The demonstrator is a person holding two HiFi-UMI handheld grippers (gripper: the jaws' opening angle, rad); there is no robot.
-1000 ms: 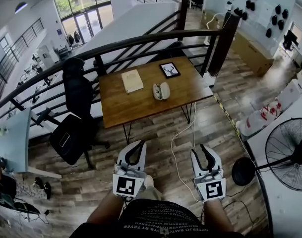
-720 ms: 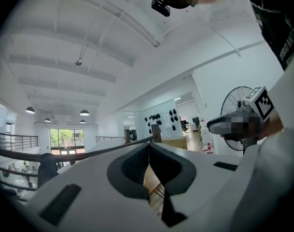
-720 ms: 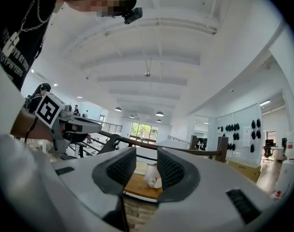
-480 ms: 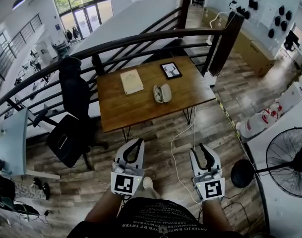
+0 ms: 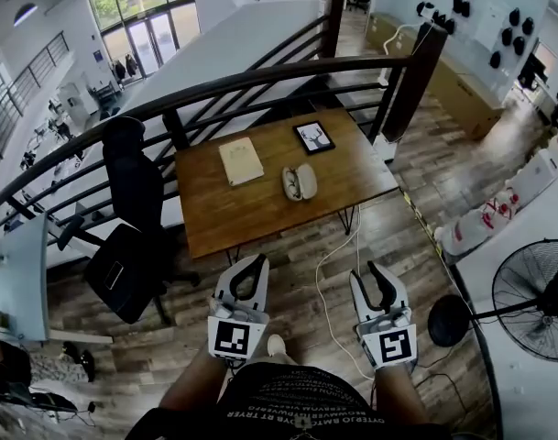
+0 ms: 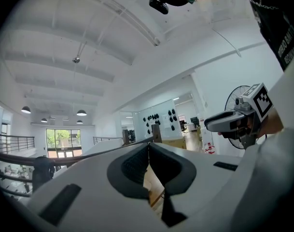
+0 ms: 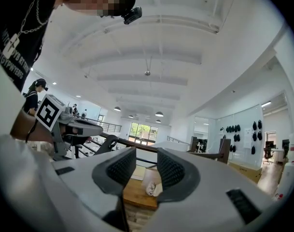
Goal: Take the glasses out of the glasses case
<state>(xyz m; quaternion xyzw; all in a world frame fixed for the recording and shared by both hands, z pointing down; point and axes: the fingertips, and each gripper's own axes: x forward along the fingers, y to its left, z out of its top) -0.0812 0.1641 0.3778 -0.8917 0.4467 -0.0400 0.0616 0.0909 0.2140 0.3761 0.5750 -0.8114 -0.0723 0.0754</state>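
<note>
Closing in a little on the table (image 5: 245, 211), you are bringing it and the glasses case (image 5: 299, 182) lower and slightly nearer in the head view than a second ago, while both grippers are keeping their place in front of your waist.

You are holding the left gripper (image 5: 257, 264) low over the wooden floor, well short of the table's near edge. Its own view is showing the two jaws meeting at their tips, with only the hollow between the dark pads behind them and nothing caught there.

You are carrying the right gripper (image 5: 378, 272) level with the left one, also over the floor. Its jaws are standing apart with a clear gap, and through that gap its own view is looking at the table edge and the pale case on it. Nothing is sitting between those jaws.

The glasses case is lying near the middle of the table, well apart from both grippers. It is looking white and opened out into two halves side by side; whether the glasses are resting inside is too small to tell.

A cream booklet (image 5: 241, 160) is lying left of the case and a dark framed picture (image 5: 313, 137) beyond it. A black office chair (image 5: 134, 211) is standing at the table's left, and a white cable (image 5: 329, 278) is trailing across the floor between your grippers.
</note>
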